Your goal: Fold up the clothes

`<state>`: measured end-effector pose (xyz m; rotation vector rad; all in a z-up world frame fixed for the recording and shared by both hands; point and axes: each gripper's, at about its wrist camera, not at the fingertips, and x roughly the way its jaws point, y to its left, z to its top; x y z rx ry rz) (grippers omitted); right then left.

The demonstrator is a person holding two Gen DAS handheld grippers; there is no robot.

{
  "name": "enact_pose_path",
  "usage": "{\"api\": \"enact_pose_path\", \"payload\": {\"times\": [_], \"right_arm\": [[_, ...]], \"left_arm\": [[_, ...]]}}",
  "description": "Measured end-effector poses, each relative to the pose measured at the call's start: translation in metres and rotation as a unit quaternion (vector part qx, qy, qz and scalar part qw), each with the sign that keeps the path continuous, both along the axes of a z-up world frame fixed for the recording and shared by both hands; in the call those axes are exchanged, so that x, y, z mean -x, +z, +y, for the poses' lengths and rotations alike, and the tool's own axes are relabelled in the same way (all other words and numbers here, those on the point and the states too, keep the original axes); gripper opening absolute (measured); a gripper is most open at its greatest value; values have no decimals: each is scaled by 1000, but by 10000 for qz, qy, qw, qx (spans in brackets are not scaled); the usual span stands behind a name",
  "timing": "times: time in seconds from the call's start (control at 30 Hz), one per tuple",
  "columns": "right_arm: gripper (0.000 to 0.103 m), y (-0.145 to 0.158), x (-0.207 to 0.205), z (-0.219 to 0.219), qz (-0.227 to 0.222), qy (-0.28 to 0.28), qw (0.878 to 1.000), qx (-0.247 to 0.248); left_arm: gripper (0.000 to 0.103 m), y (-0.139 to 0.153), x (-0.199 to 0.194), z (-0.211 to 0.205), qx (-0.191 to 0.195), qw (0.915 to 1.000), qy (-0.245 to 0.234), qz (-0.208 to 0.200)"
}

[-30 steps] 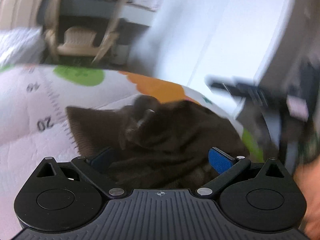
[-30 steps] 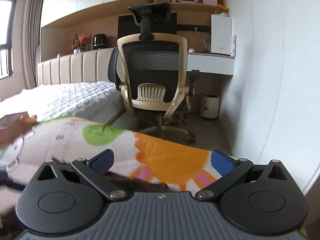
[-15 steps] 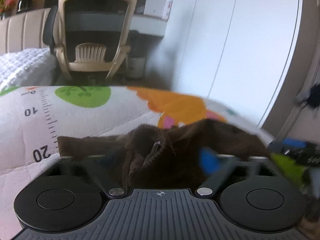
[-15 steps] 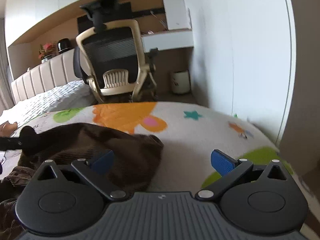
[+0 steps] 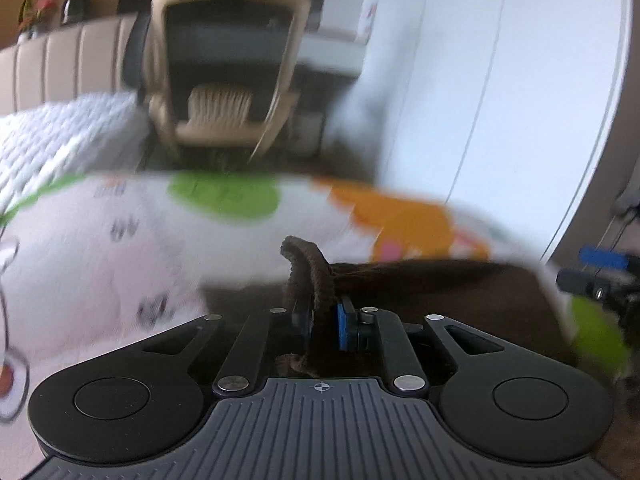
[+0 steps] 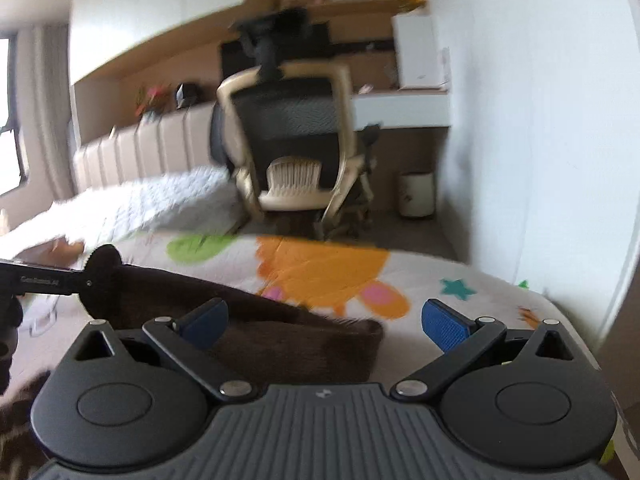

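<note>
text: none legible | mat (image 5: 120, 264) numerals, gripper (image 6: 44, 280) lettering: blurred

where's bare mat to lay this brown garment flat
Free: the printed play mat right of the brown garment, around the teal star; also the white patch left of it. Crowded: the left gripper, just closed on a fold, and the open right gripper over its edge.

Left gripper (image 5: 320, 322) just closed – pinching brown garment (image 5: 316, 276) fold, printed mat (image 5: 120, 240) beneath
</note>
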<state>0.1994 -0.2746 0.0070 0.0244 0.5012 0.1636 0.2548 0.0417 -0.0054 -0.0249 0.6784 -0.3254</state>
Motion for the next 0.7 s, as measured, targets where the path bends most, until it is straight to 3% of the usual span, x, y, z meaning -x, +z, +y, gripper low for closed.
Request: {"api": "enact_pose_path", "payload": {"times": [0.1,0.17,0.23,0.3,0.4,0.5,0.57,0.63,0.7], "right_arm": [[103,-23,-25,19,607,100,9965,567],[103,-34,-34,20,926,138,9938,606],[103,-39,-41,18,1147,169,9919,519],[103,-30,-42,10,1115,189,9932,290],[103,-20,-46,-12,1121,184,9927,-401],[77,-19,-58,-33,1333,197,9842,-1150],[76,-22,-67,-44,1452,148,9777,-1512],[76,-33,-75,-49,1546,83,9734,-1688],[72,-43,-82,-49,1617,143,9693,-1846]], "left_arm": [[54,-19,-3,12,-176,9988,204,402],[66,-7,-1,24,-95,9992,161,350],[87,4,1,37,15,9994,112,319],[94,13,-4,52,417,9979,17,488],[94,24,-12,74,1025,9917,-103,772],[94,5,-33,88,1733,9733,140,1498],[94,-12,-46,93,2100,9623,292,1704],[94,-27,-56,91,2223,9569,364,1835],[95,-32,-61,85,2150,9598,319,1778]]}}
